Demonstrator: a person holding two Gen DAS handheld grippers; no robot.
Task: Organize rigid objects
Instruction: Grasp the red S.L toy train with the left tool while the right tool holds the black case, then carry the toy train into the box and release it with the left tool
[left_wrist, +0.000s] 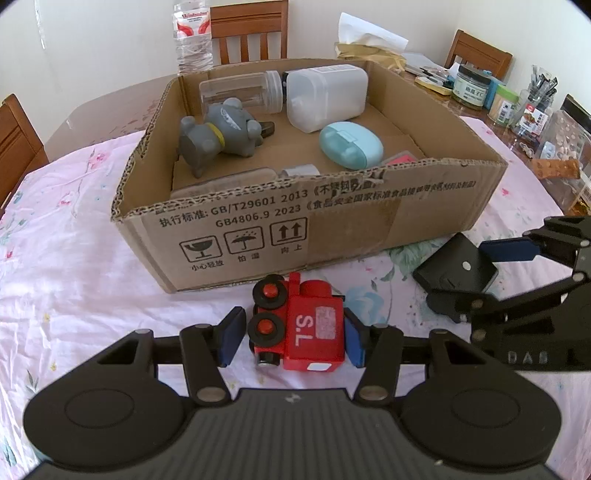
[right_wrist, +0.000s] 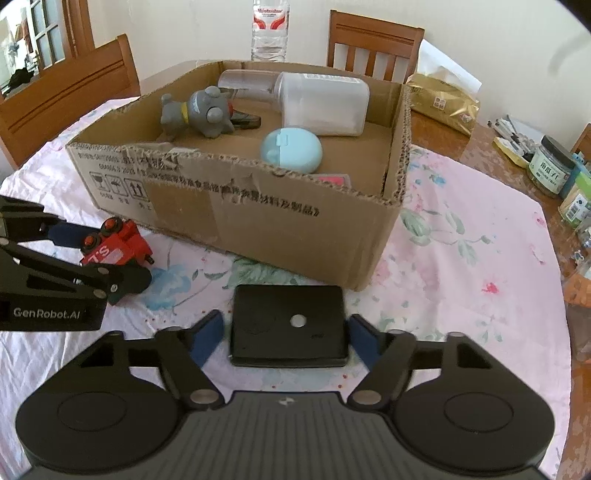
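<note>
Red toy train (left_wrist: 308, 326) is seen lying on its side on the floral tablecloth (left_wrist: 74, 266), just in front of the cardboard box (left_wrist: 332, 236). It is located between the two blue pads of the left gripper (left_wrist: 291, 338). The right pad is seen against the train's body; a narrow gap remains between the left pad and the wheels, so the jaws are not fully clamped on it. In the right wrist view the same train (right_wrist: 118, 245) is shown between the left gripper's fingers.

A flat black case (right_wrist: 288, 325) with a small silver disc on top rests on the cloth near the box's front wall. It is positioned between the pads of the right gripper (right_wrist: 284, 338). Both pads stand just off its side edges, with slim gaps visible; the jaws are spread around the case rather than pinching it.

Inside the box are found a grey plush toy (left_wrist: 218, 133), a clear jar (left_wrist: 240, 92), a white container (left_wrist: 325, 94) and a pale blue oval case (left_wrist: 351, 146). A water bottle (left_wrist: 192, 37) stands behind the box.
</note>
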